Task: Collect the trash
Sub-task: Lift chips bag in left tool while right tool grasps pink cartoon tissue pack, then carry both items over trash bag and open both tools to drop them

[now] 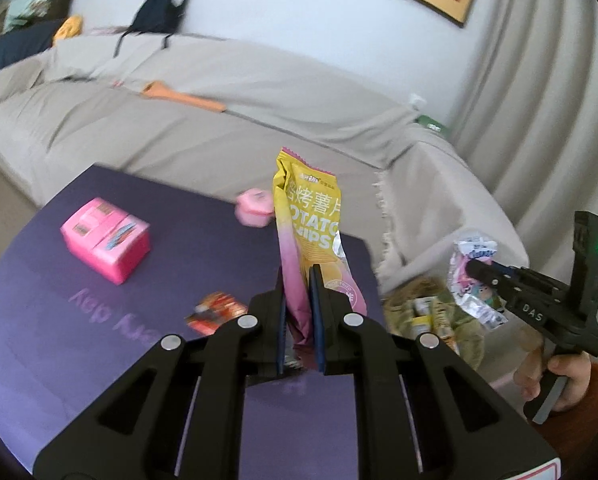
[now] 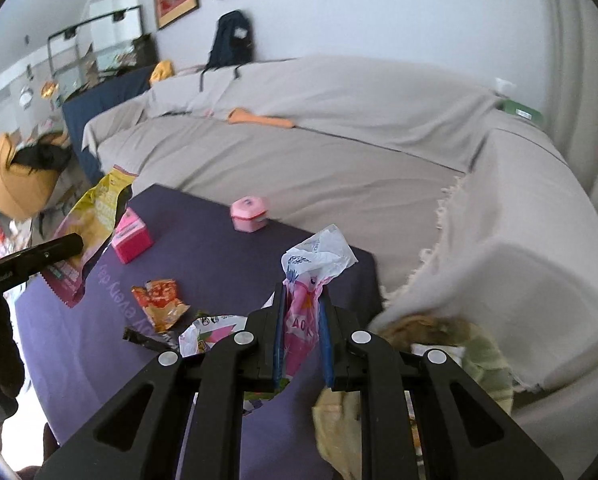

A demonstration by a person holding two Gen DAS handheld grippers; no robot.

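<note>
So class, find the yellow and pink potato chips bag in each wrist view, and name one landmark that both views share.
Left wrist view: potato chips bag stands centre, clamped in the left gripper.
Right wrist view: same bag at left edge, above the purple table.
Shared landmark: the pink box on that table.

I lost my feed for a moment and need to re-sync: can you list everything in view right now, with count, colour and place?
Chip bag: 1, yellow and pink, clamped in left gripper.
Wrapper: 1, white and pink, clamped in right gripper.
Orange wrapper: 1, orange-red, on the purple table.
Torn wrappers: a few, white, pink and dark, near table edge.
Pink box: 1, on table, left.
Pink container: 1, table's far edge.
Table: 1, purple.
Sofa: 1, beige cover.
Backpack: 1, dark, on sofa back.
Left gripper: black, shut.
Right gripper: black, shut.
</note>
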